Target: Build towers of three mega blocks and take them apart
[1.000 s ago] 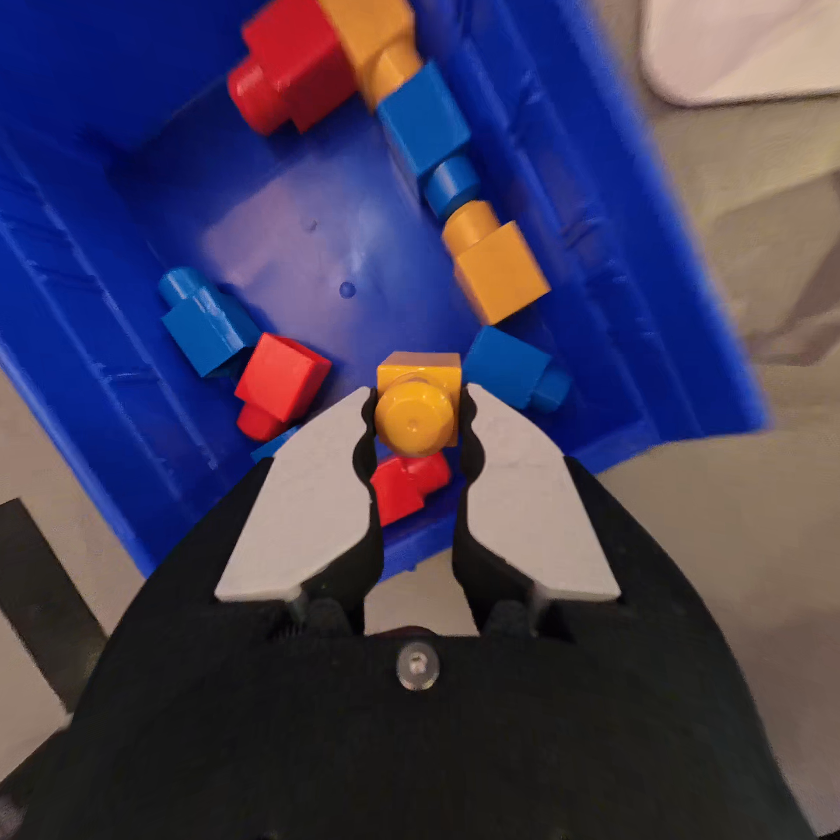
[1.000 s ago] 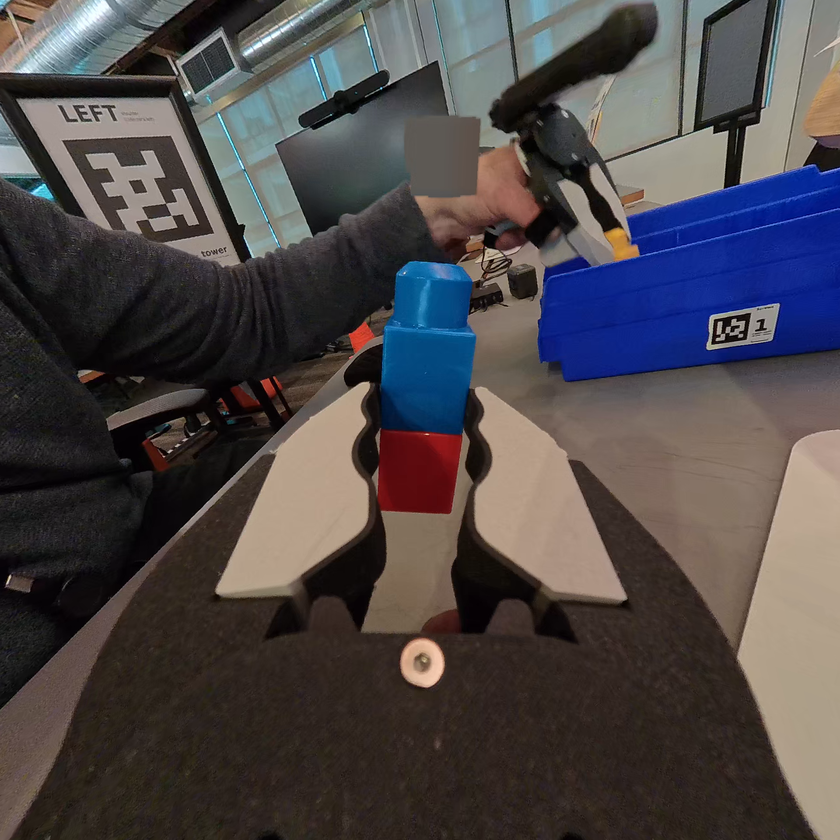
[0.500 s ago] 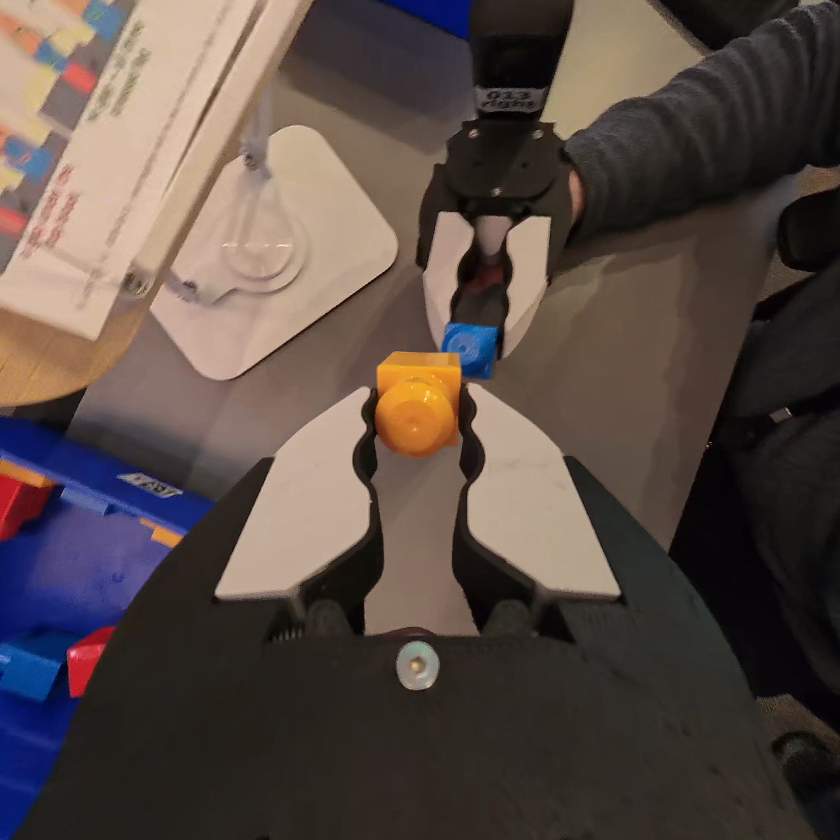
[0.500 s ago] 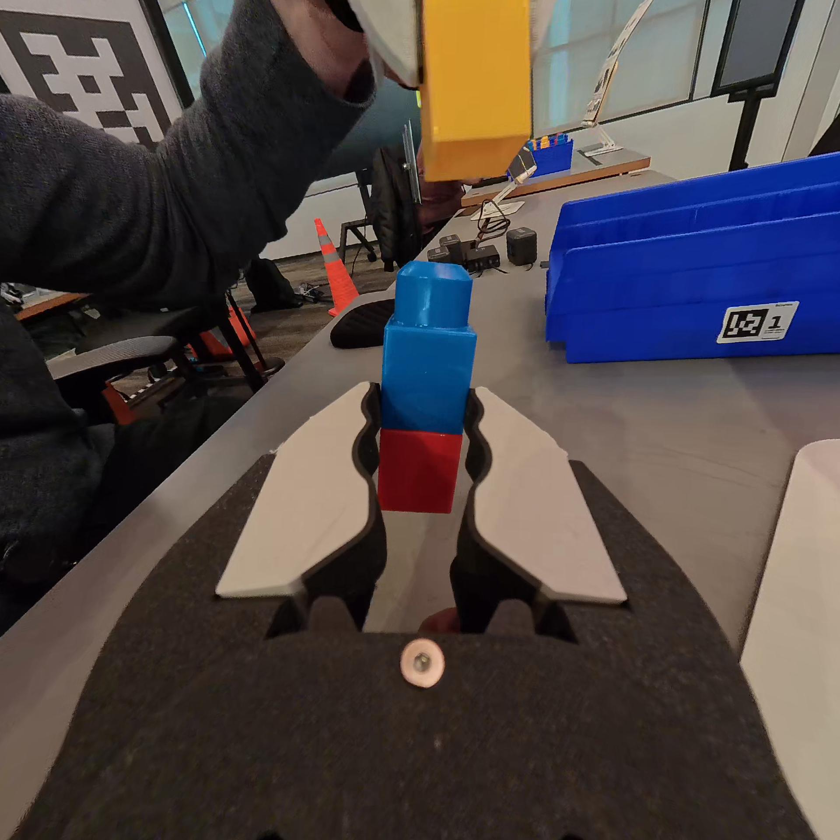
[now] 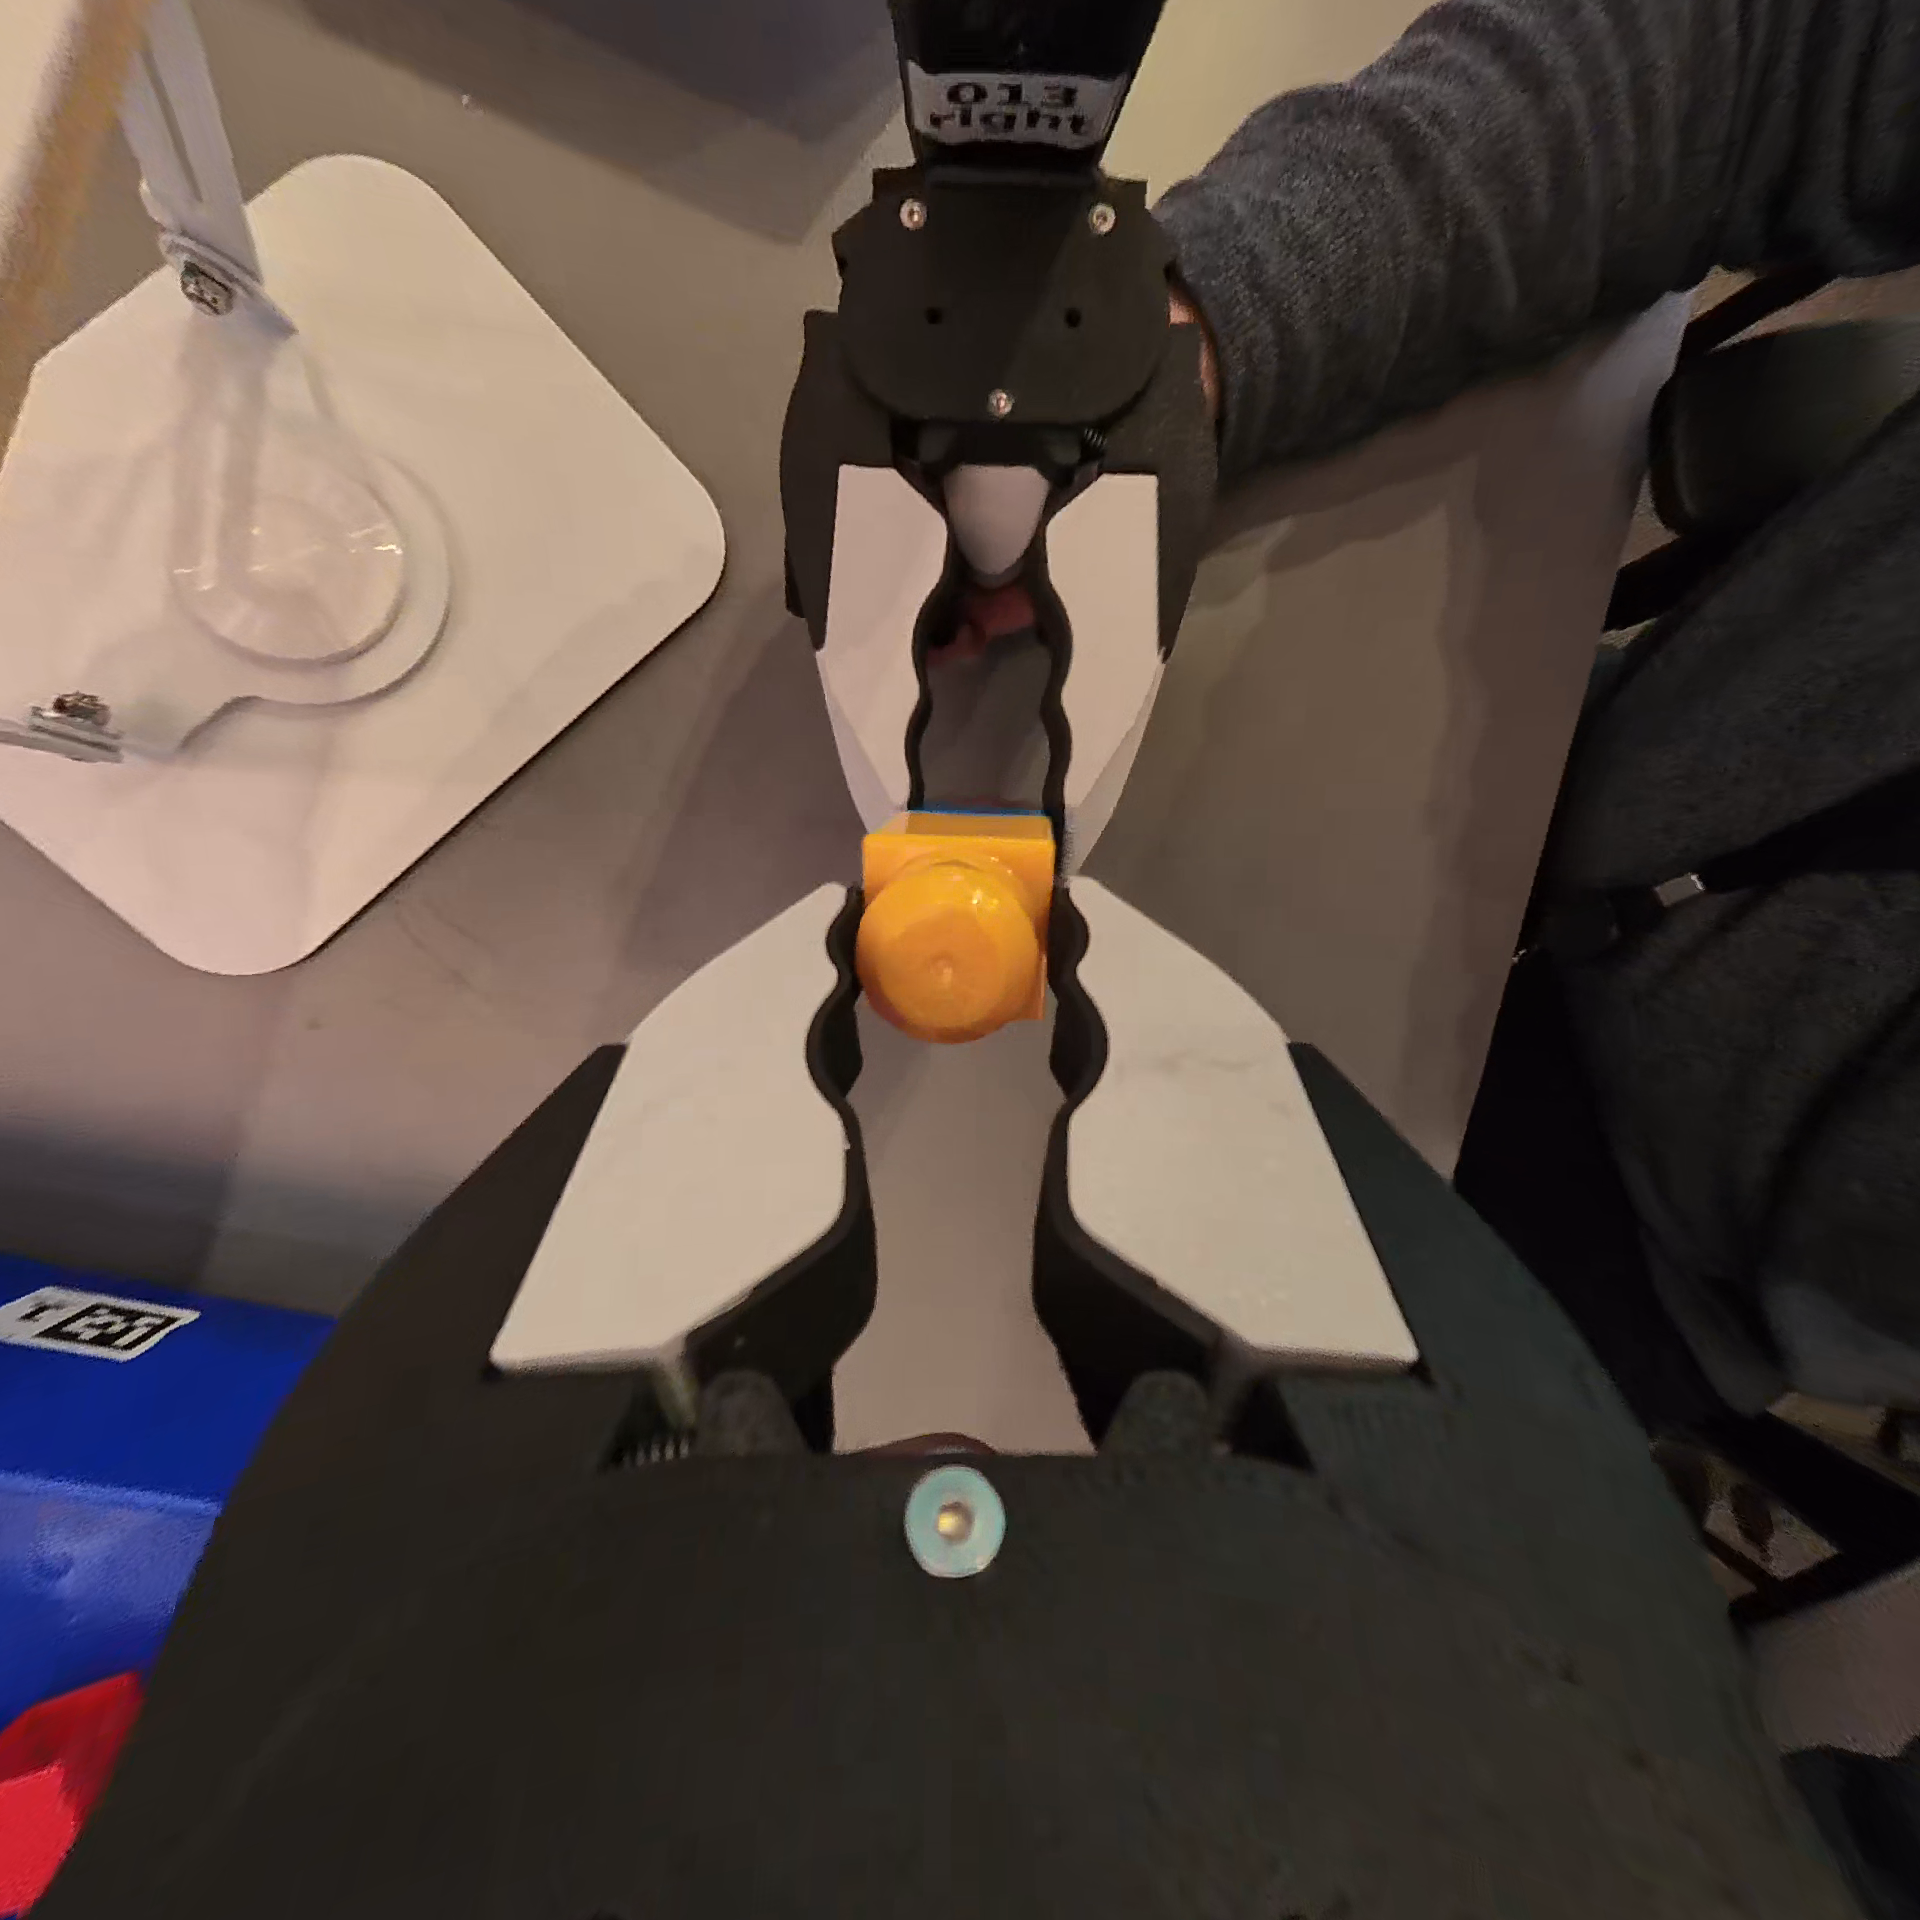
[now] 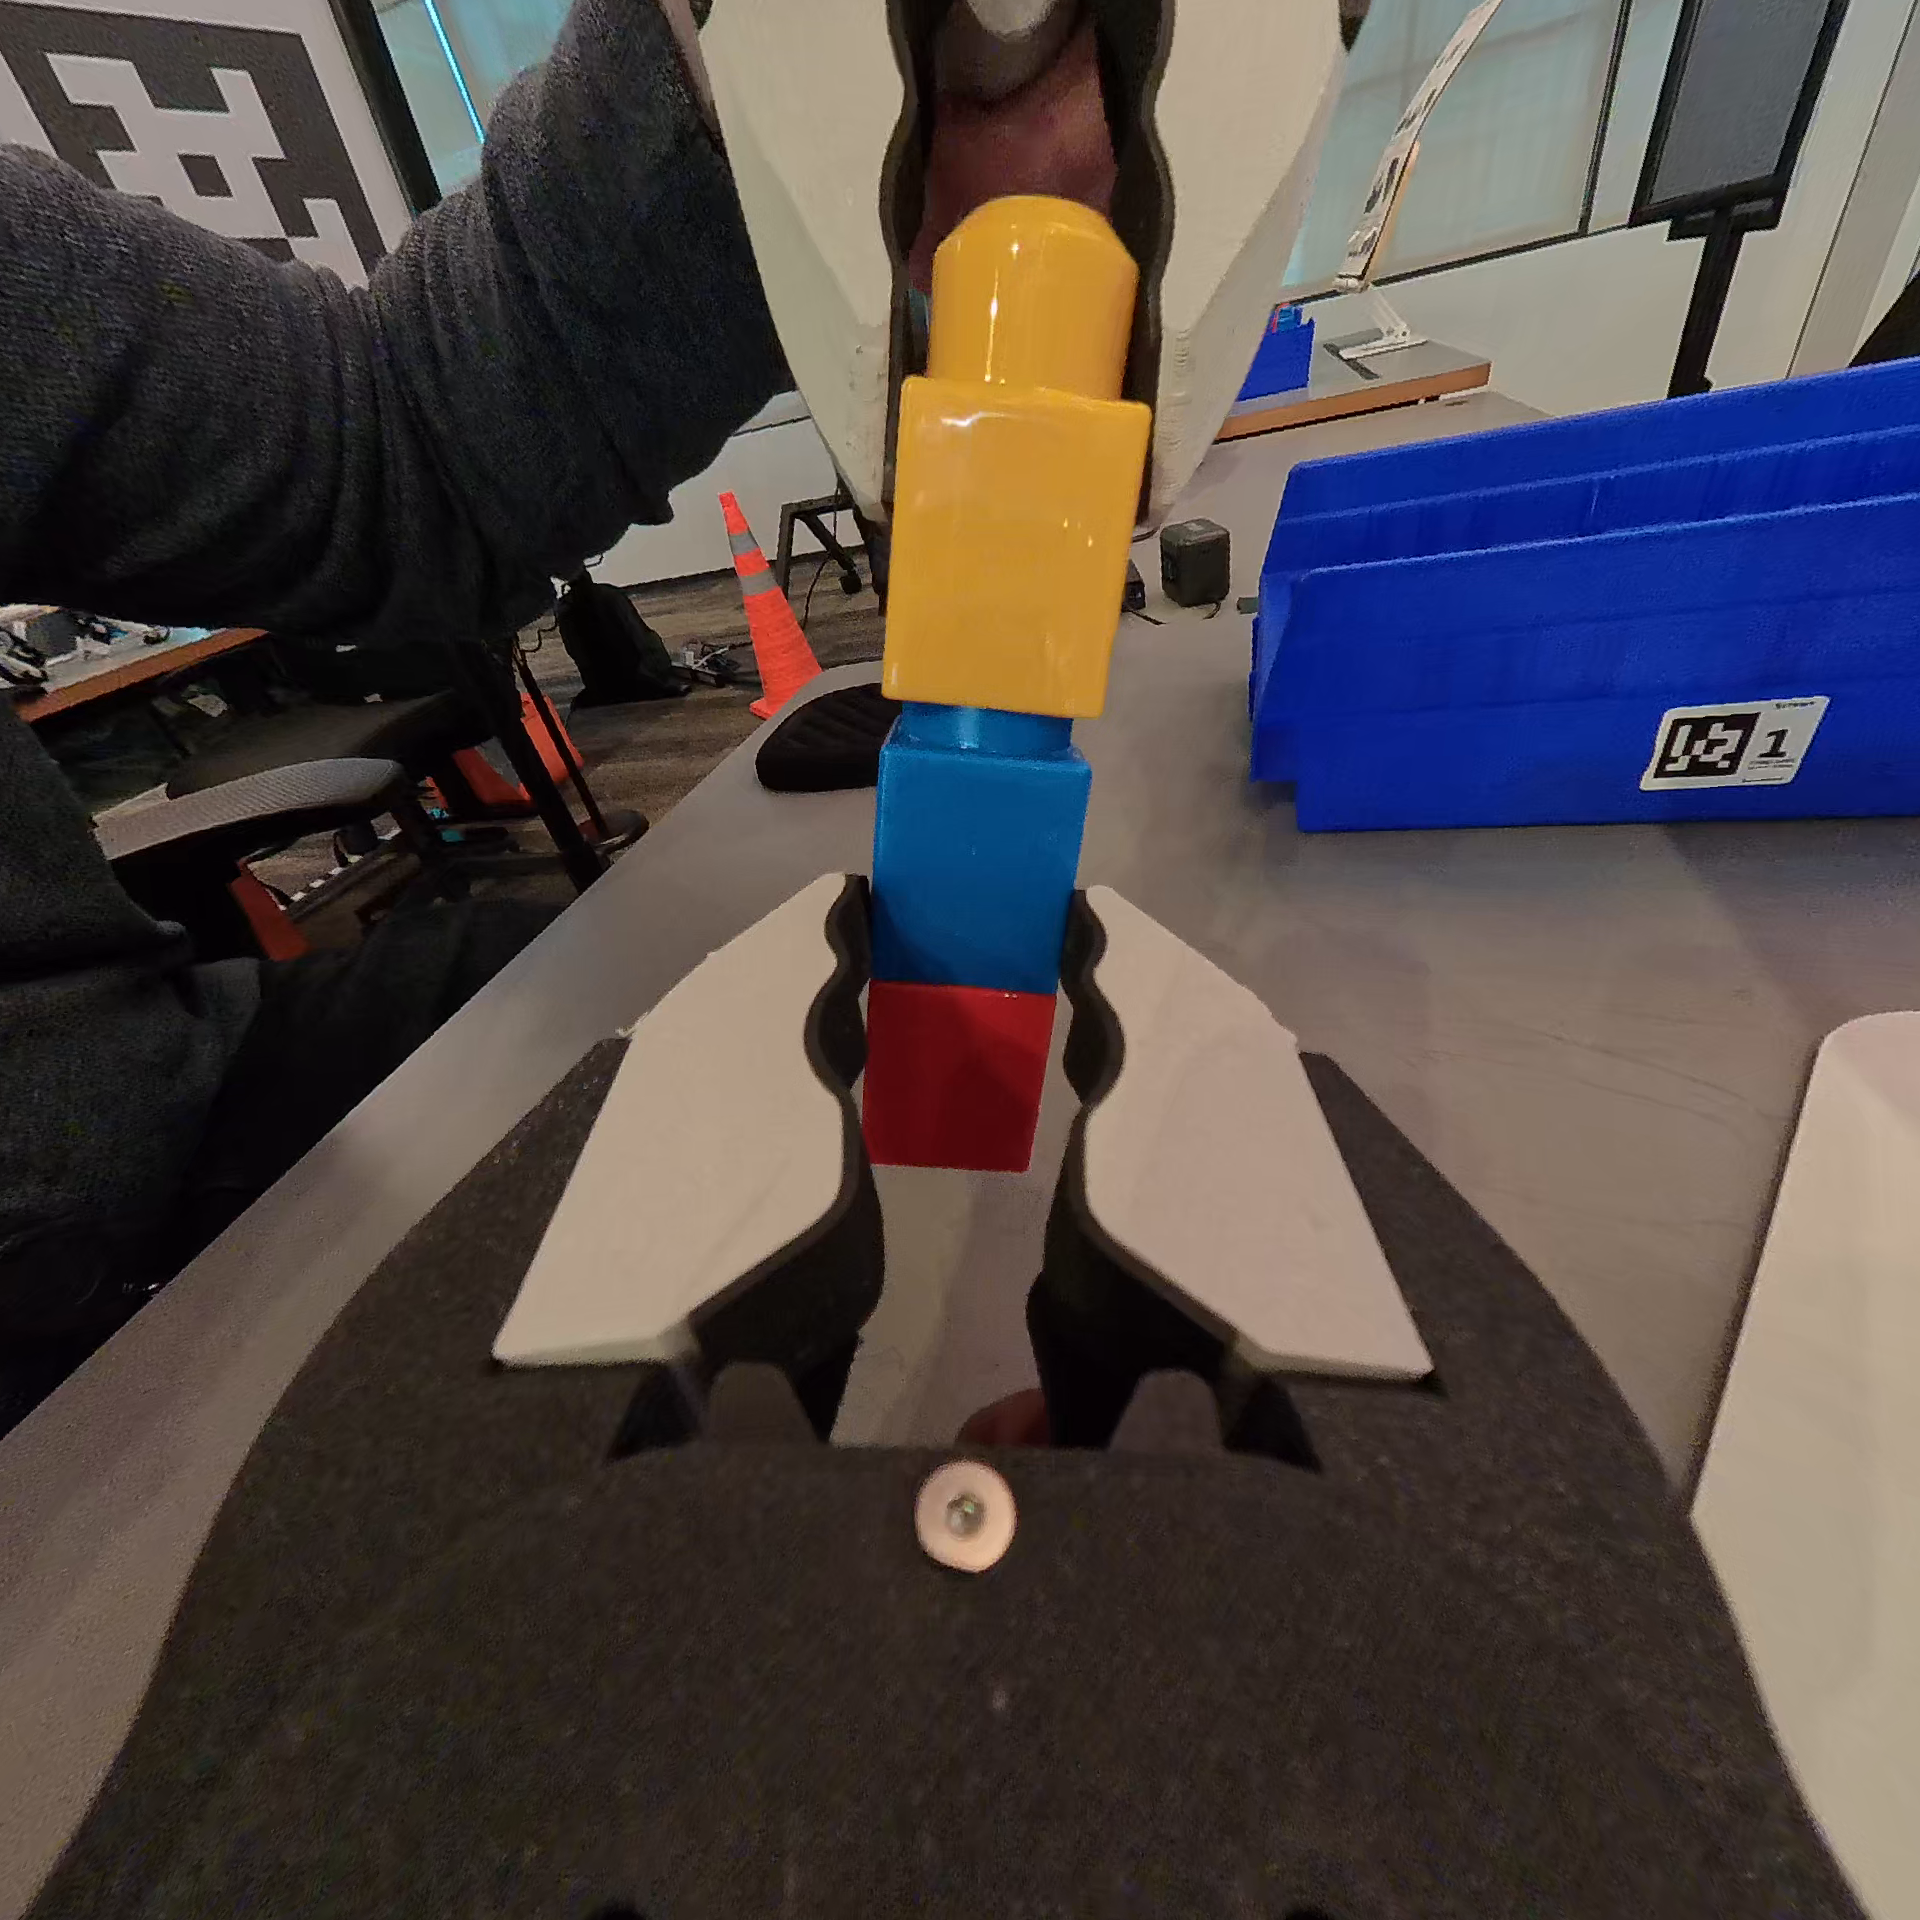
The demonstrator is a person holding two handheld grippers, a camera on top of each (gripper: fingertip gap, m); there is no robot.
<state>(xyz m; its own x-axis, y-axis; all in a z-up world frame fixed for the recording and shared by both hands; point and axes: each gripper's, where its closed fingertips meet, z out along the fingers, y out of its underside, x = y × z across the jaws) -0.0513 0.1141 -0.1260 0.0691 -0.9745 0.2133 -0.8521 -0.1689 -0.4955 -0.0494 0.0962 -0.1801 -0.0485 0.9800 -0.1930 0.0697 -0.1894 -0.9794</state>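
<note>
Yellow block [image 6: 1013, 499] sits on blue block's [image 6: 977, 873] stud, not fully seated; red block [image 6: 951, 1075] at bottom. Left gripper [image 5: 951, 914] pinches yellow from above, right gripper [image 6: 961, 997] clamps blue/red seam. Blue bin [image 6: 1579, 613] to right gripper's right, partly cut off.

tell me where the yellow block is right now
In the right wrist view the yellow block sits atop the blue block, not fully pressed down, gripped from above by the left gripper; the blue bin stands to its right.
</note>
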